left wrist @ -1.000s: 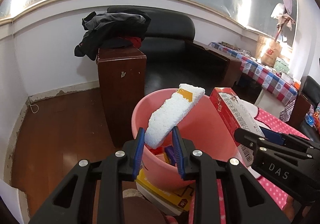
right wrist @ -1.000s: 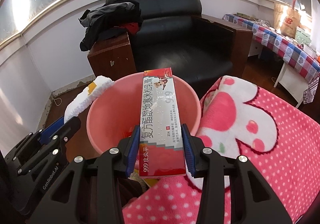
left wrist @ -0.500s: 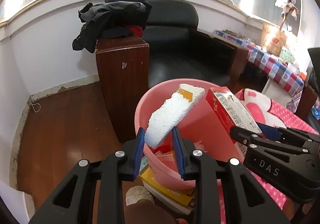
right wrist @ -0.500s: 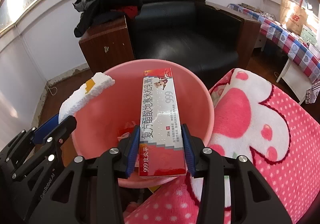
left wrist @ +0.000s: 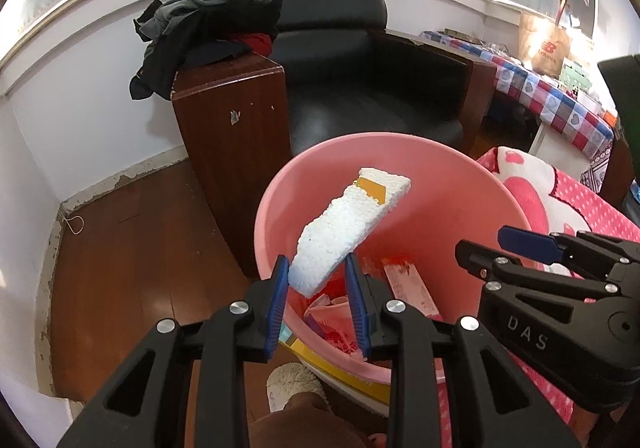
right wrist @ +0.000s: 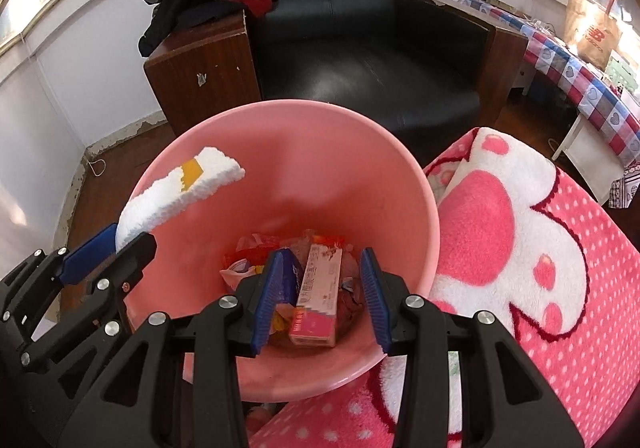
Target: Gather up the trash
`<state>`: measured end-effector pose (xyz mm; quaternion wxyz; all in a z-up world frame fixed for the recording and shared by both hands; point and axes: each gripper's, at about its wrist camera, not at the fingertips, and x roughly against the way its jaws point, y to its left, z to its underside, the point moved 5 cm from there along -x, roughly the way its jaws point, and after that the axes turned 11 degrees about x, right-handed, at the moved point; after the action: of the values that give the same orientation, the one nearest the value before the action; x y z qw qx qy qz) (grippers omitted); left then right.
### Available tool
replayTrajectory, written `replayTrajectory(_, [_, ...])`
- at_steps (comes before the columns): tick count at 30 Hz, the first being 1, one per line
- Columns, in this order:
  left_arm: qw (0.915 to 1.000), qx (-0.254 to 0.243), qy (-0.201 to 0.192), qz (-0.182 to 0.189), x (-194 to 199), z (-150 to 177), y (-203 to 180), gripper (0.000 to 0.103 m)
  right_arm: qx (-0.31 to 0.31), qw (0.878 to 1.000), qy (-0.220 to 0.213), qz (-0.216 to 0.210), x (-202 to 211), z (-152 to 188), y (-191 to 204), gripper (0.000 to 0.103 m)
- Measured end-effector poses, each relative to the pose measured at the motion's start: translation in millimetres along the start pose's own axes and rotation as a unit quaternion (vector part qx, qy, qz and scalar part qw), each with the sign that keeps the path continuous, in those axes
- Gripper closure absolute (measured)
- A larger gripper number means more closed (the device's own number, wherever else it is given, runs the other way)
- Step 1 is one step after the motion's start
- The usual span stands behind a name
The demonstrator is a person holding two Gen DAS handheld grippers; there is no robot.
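We read "DAS" in pale letters on the black body of the right claw (left wrist: 524, 242), which sits to the right of the left claw (left wrist: 316, 288). Far beyond both claws, on the table with the checked cloth (right wrist: 580, 80), a brown paper bag (left wrist: 544, 44) carries "new balance" with its logo. The print on the pink box (right wrist: 318, 296) between the right claw's jaws is too small for us to read.

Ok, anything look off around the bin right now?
Nothing has spilled: the red-and-white box lies inside the pink bin. One oddity: the foam piece is pinched only at its lower tip by the left gripper, slanting up over the bin, a thin hold that could slip.
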<state>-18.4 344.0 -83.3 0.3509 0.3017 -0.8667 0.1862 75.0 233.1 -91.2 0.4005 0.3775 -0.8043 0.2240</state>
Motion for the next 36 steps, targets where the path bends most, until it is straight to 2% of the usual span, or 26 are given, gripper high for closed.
replayTrajectory(12, [0.9998,0.004,0.017,0.008,-8.0,-0.7,-0.6,0.073,-0.003,1.0,-0.004,0.001,1.9,2.4,-3.0,0.062])
replayTrajectory(16, [0.9998,0.006,0.016,0.01,-7.4,-1.0,-0.1,0.063,0.0,1.0,-0.005,0.002,2.6,2.8,-2.4,0.062])
replayTrajectory(21, [0.9998,0.008,0.01,0.016,-4.4,-1.7,-1.6,0.057,0.001,1.0,-0.005,0.002,2.5,3.0,-2.5,0.062])
replayTrajectory(36, [0.9996,0.015,-0.005,0.023,9.3,-4.5,-4.0,0.05,-0.007,1.0,-0.015,-0.005,13.0,9.0,-7.9,0.062])
